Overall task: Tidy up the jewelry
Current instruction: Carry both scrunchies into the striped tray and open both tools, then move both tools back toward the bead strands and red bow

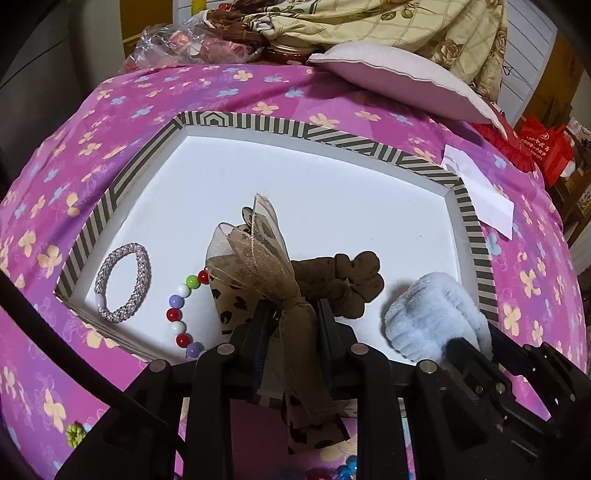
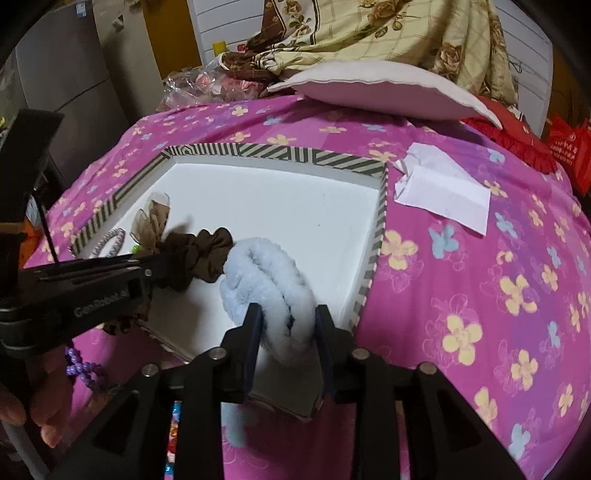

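A hexagonal tray with a striped rim and white floor lies on the pink flowered cloth. My left gripper is shut on the knot of a leopard-print organza bow, whose tail hangs over the near rim. Beside it in the tray lie a silver bracelet, a coloured bead bracelet and a brown scrunchie. My right gripper is shut on a fluffy pale-blue scrunchie that rests on the tray floor near the right wall.
A white pillow and a folded floral blanket lie beyond the tray. Crumpled white paper sits right of it. Purple beads, a green trinket and blue beads lie on the cloth nearest me. A hand shows at lower left.
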Available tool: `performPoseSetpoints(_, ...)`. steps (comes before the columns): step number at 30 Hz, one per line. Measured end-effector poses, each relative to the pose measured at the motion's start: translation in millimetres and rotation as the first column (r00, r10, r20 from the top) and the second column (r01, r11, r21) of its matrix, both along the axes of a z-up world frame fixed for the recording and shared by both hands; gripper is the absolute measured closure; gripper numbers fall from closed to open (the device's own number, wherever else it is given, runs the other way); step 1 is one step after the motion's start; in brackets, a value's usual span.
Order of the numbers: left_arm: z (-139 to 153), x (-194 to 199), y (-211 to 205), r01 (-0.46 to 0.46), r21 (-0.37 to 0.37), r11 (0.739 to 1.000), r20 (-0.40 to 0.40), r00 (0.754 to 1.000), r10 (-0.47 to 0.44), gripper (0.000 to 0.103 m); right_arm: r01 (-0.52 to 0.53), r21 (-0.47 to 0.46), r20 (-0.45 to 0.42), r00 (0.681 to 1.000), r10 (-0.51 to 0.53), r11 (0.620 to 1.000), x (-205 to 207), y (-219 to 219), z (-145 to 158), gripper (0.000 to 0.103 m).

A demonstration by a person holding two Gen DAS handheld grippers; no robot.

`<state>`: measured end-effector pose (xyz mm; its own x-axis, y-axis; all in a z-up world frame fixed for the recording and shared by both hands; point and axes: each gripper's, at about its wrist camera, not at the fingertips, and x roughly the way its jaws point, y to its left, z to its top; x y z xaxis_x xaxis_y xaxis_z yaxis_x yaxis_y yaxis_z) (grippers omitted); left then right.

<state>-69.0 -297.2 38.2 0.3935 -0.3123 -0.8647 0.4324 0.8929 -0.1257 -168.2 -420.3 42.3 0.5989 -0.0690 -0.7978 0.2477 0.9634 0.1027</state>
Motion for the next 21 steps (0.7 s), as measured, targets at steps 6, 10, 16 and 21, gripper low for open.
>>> performPoseSetpoints(6, 9.3, -9.1, 4.2, 0.011, -0.007, 1.0, 0.009, 1.0, -0.011, 0.073, 0.02, 0.001, 0.05, 0.999, -0.02, 1.0, -20.5, 1.1, 19.1, 0.055)
performPoseSetpoints(10, 19.6, -19.7, 12.1, 0.014, -0.01, 1.0, 0.031, 0.999, -0.014, 0.07, 0.029, 0.007, 0.066, 0.997, -0.03, 1.0, -35.6, 4.9, 29.7, 0.052)
performPoseSetpoints(16, 40.1, -44.4, 28.8, 0.028, 0.006, 1.0, 0.111, 0.993, -0.029, 0.07, 0.029, 0.001, 0.084, 0.996, -0.029, 1.0, -58.9, 18.1, 42.7, 0.046)
performPoseSetpoints(21, 56.6, -71.2, 46.9, 0.045, 0.014, 0.999, 0.183, 0.982, -0.047, 0.07, 0.03, 0.008, 0.104, 0.994, -0.031, 1.0, -80.9, 30.3, 52.8, 0.044)
